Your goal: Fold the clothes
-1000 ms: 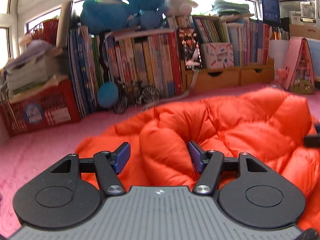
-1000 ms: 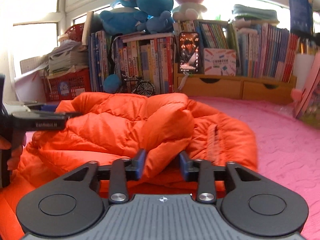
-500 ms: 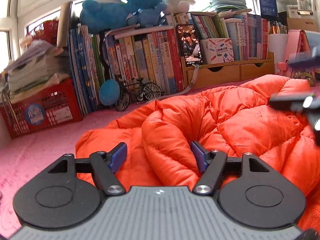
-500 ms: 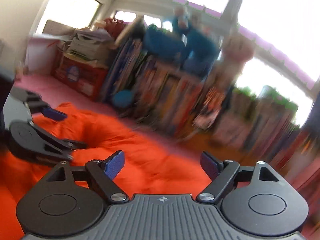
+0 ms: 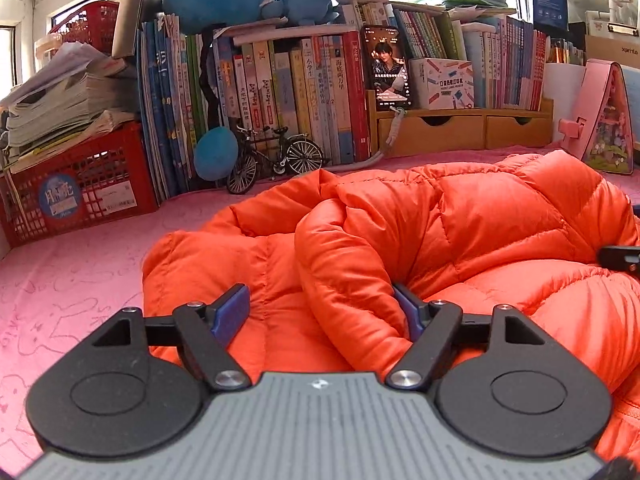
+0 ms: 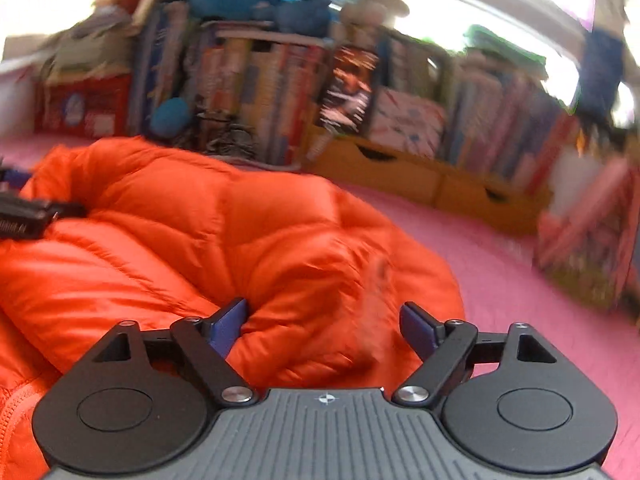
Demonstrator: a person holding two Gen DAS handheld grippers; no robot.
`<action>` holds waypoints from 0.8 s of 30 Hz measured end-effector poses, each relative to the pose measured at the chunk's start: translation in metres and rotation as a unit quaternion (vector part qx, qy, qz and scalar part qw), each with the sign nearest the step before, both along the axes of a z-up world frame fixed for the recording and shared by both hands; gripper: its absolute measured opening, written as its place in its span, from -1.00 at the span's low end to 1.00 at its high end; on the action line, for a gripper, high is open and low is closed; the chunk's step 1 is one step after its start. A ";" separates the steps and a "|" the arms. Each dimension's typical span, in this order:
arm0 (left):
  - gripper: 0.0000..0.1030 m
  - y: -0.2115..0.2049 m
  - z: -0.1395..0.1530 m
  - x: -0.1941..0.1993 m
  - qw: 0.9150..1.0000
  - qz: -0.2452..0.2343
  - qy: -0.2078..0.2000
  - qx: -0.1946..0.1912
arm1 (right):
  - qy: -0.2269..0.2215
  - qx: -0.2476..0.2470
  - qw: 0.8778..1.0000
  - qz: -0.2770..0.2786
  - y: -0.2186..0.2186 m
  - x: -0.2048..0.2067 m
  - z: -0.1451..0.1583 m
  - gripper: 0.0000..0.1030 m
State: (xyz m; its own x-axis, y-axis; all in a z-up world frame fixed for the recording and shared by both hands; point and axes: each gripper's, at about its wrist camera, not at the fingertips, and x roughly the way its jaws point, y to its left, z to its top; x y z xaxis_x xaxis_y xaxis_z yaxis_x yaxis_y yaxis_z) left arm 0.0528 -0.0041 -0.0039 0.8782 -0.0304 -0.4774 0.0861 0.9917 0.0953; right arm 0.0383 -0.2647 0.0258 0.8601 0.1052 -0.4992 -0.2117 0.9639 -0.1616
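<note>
Left wrist view: left gripper [image 5: 320, 314] jaws opening, releasing a jacket [image 5: 460, 232] fold at lower centre; right gripper [image 6: 322, 326] released, next regrasp an edge

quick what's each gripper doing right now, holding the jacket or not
left gripper: jaws opening, a fold of the orange jacket between them, not clamped.
right gripper: open wide over the jacket, gripping nothing.
</note>
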 end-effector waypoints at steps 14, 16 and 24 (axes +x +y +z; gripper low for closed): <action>0.39 -0.008 0.081 -0.005 0.988 0.008 -0.146 -0.051 | -0.098 0.099 0.985 0.106 0.018 0.001 0.085 -0.32; 0.28 -0.017 0.073 0.014 0.989 0.010 -0.130 -0.066 | -0.066 0.172 0.977 0.110 0.025 0.025 0.079 -0.32; 0.11 -0.047 0.004 0.062 0.997 0.050 -0.030 0.057 | -0.014 0.087 0.994 0.061 0.071 0.071 0.016 -0.36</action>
